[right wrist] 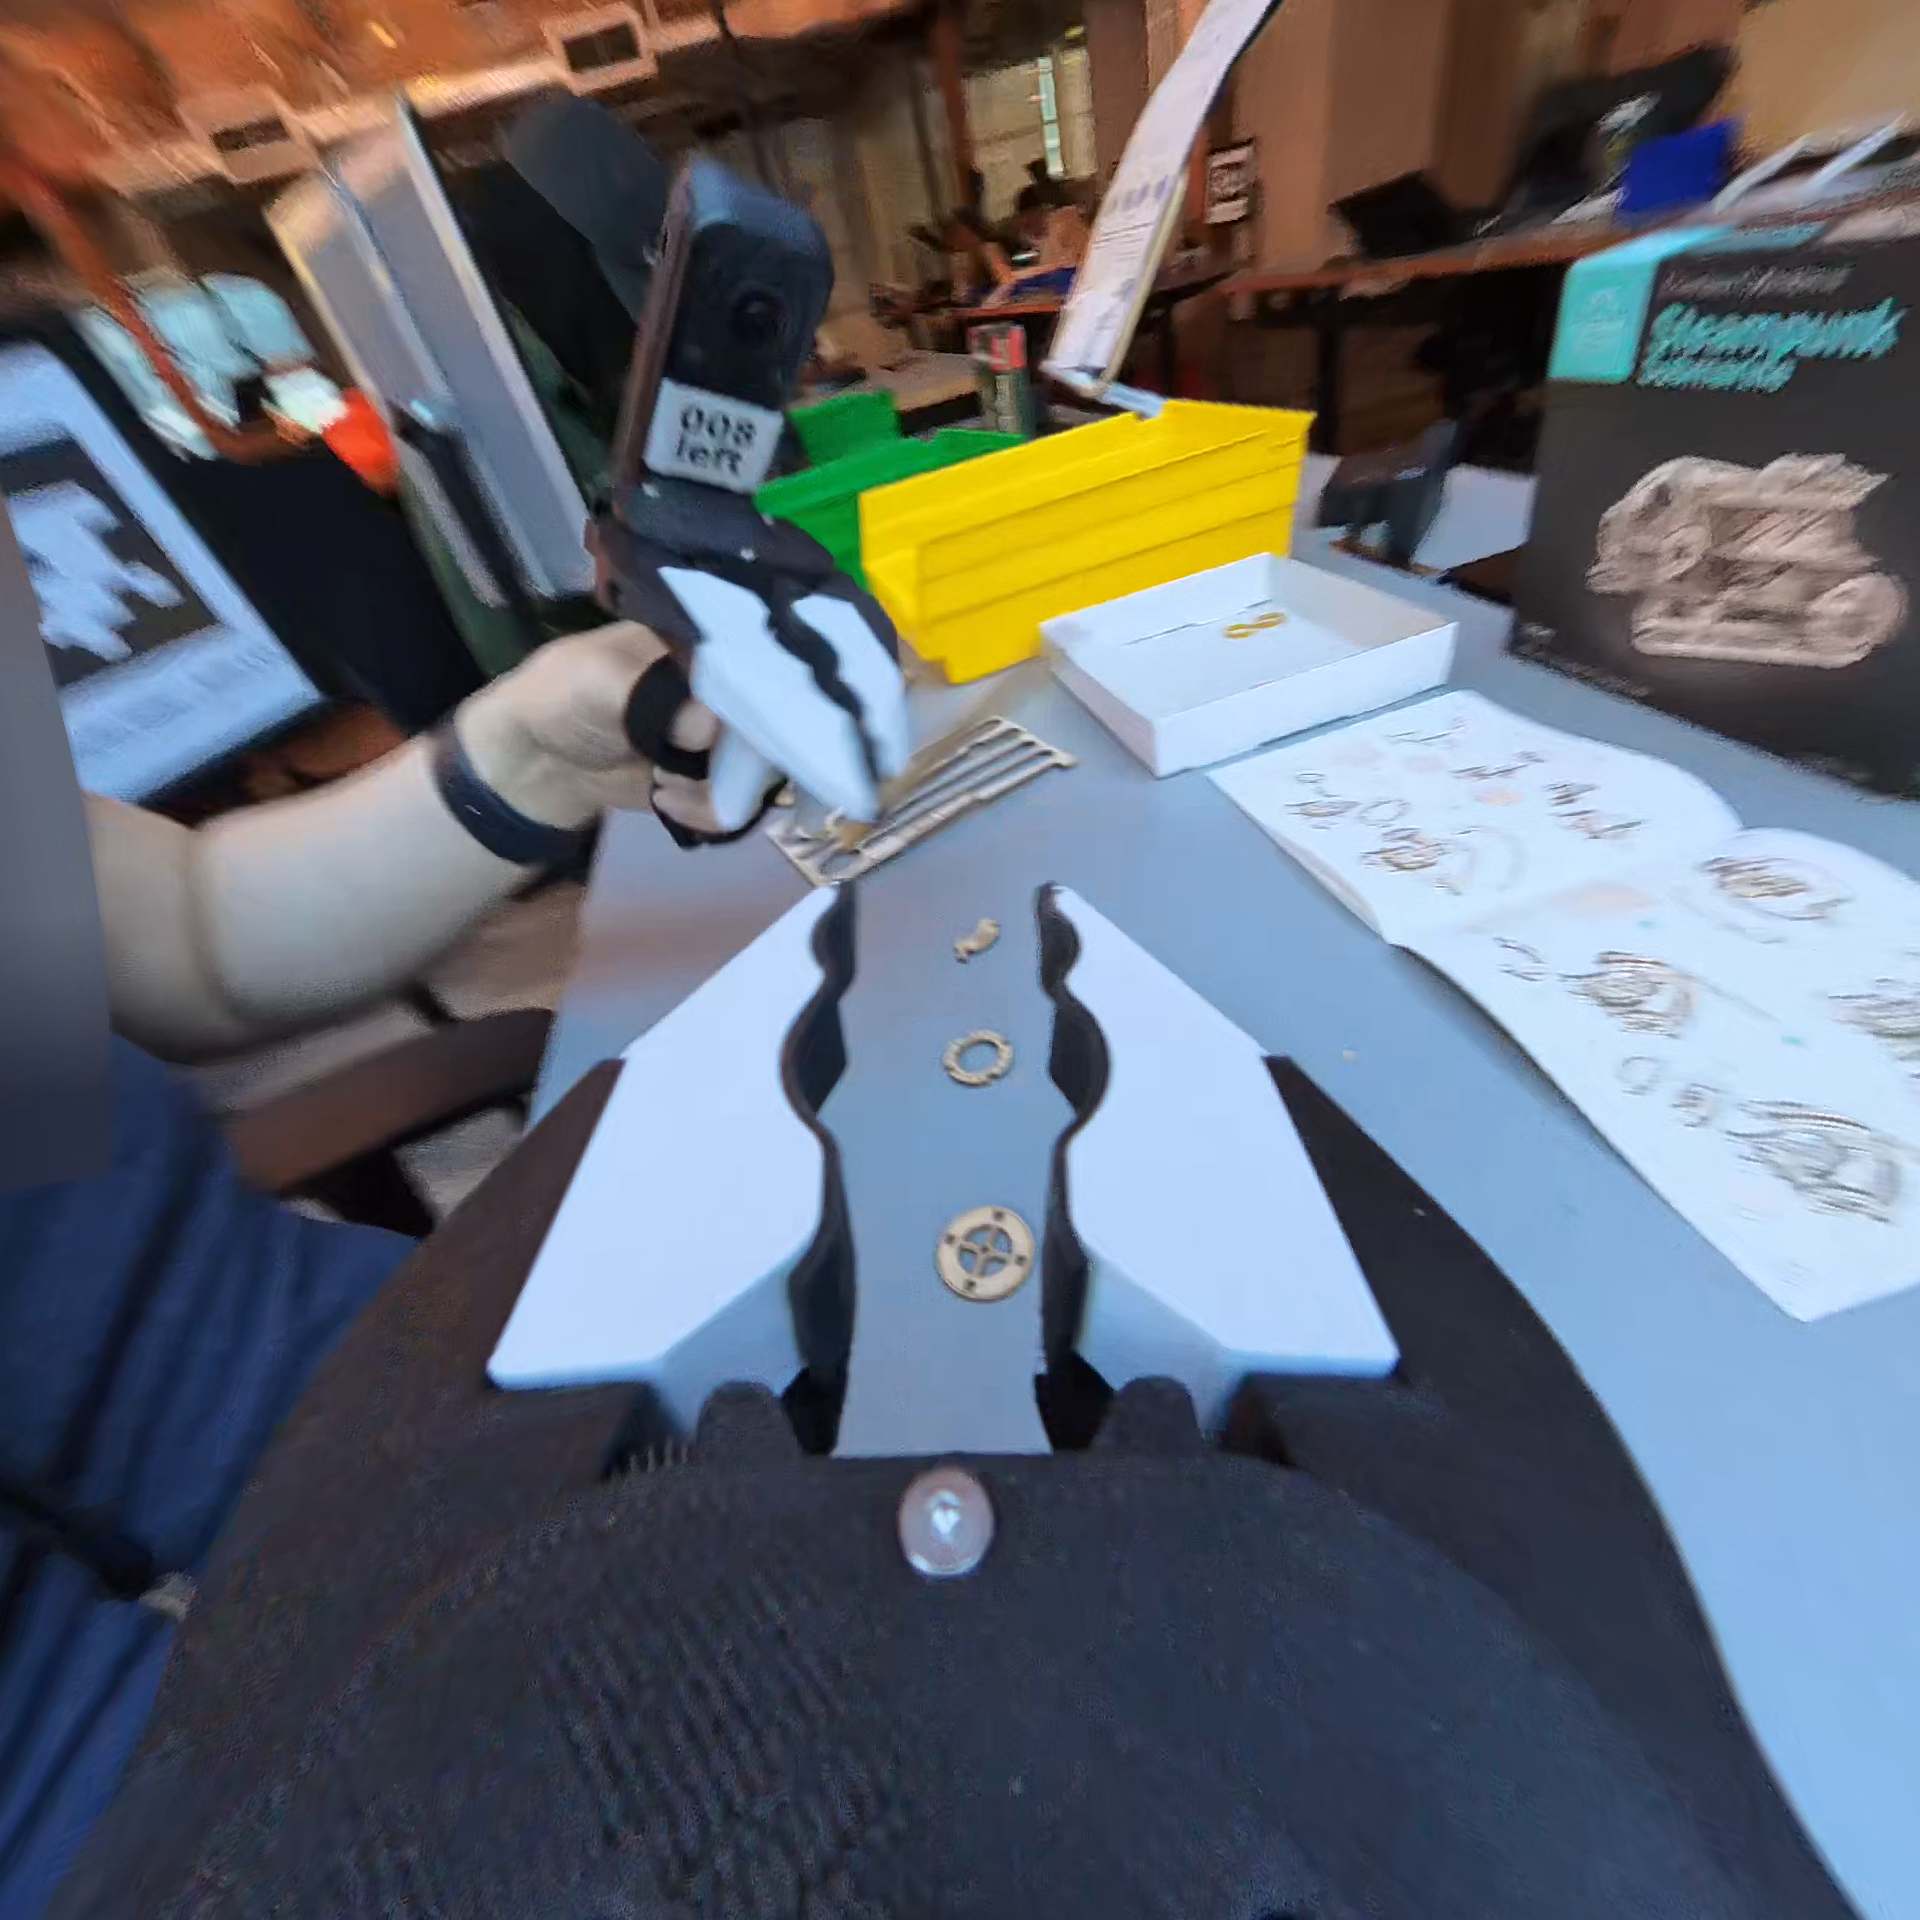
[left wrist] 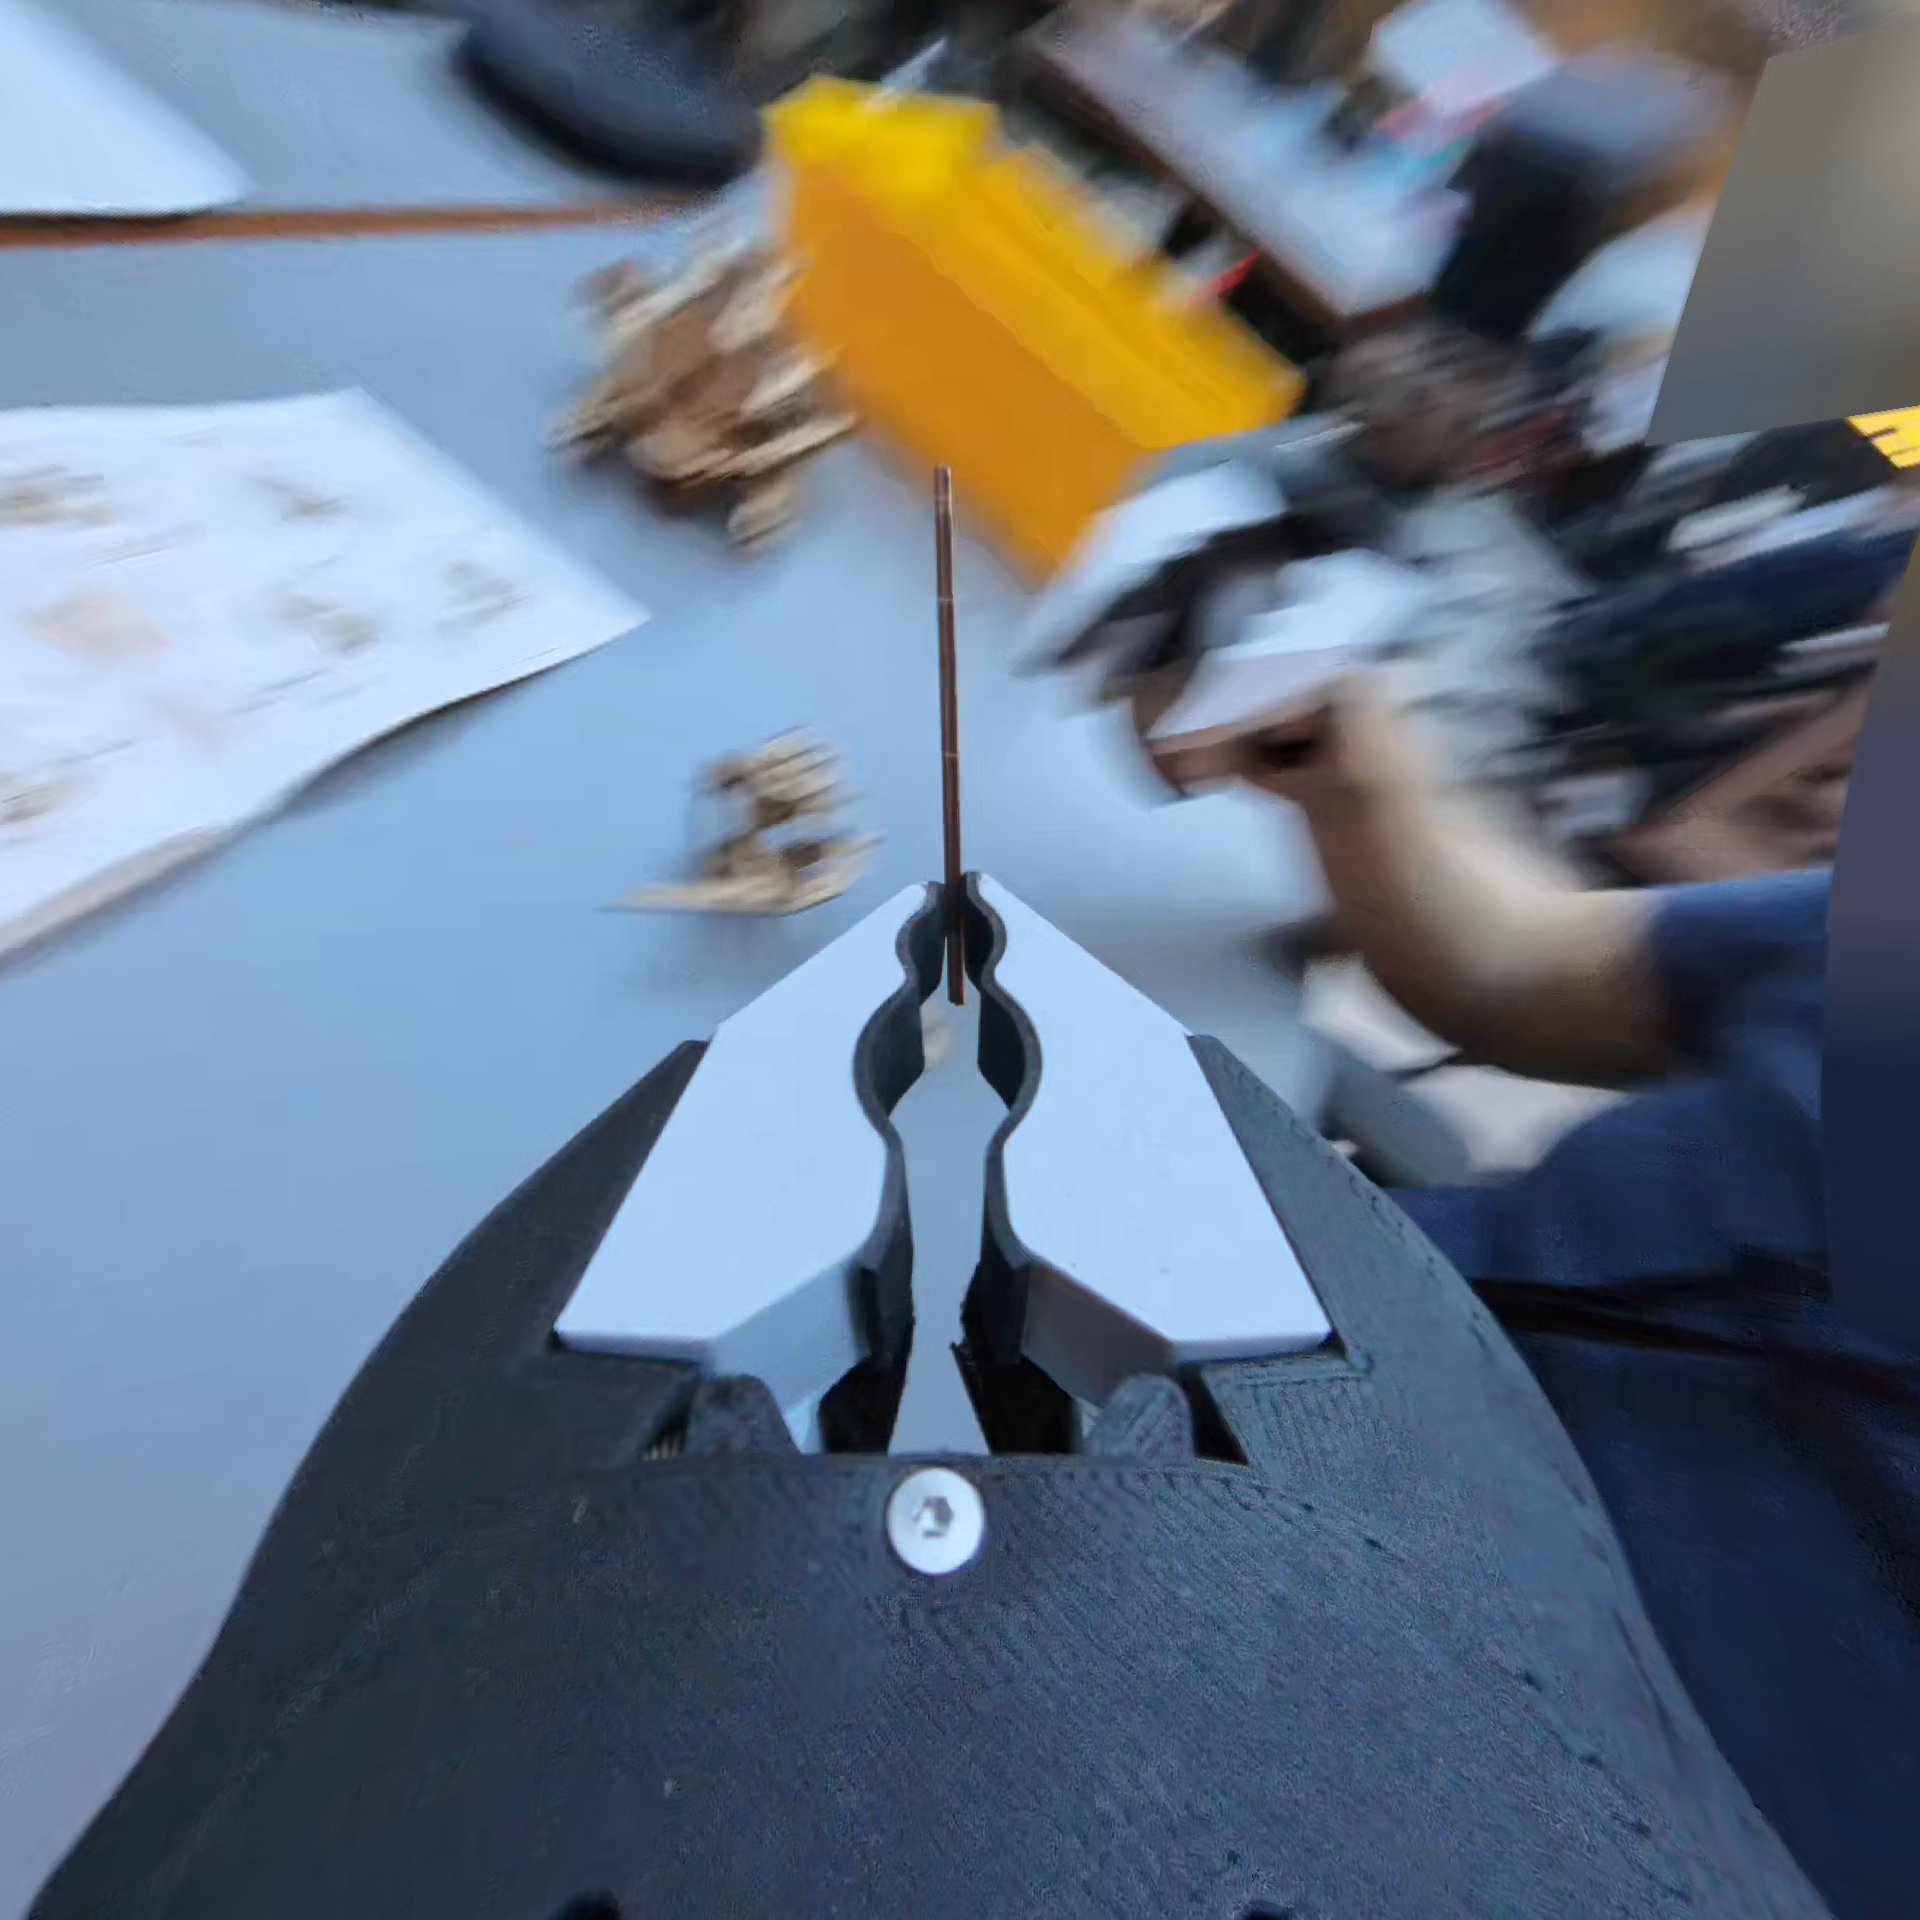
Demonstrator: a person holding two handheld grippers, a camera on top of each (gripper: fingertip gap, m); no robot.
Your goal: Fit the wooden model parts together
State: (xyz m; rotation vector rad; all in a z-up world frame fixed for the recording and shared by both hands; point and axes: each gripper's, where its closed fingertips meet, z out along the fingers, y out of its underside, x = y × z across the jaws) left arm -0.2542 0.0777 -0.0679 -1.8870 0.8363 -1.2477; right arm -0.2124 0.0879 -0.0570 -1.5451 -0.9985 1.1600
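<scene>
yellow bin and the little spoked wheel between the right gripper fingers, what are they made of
Yellow bin: looks like moulded plastic, with uniform saturated colour and smooth ribbed walls. Spoked wheel: probably thin laser-cut wood, pale tan, flat, with darker cut edges.

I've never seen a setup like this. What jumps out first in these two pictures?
The left gripper is shut on a thin wooden sheet, seen edge-on. The right gripper hangs open over the grey table, three small wooden parts in a row between its fingers, the spoked wheel nearest. Behind stands a bright yellow bin.
</scene>
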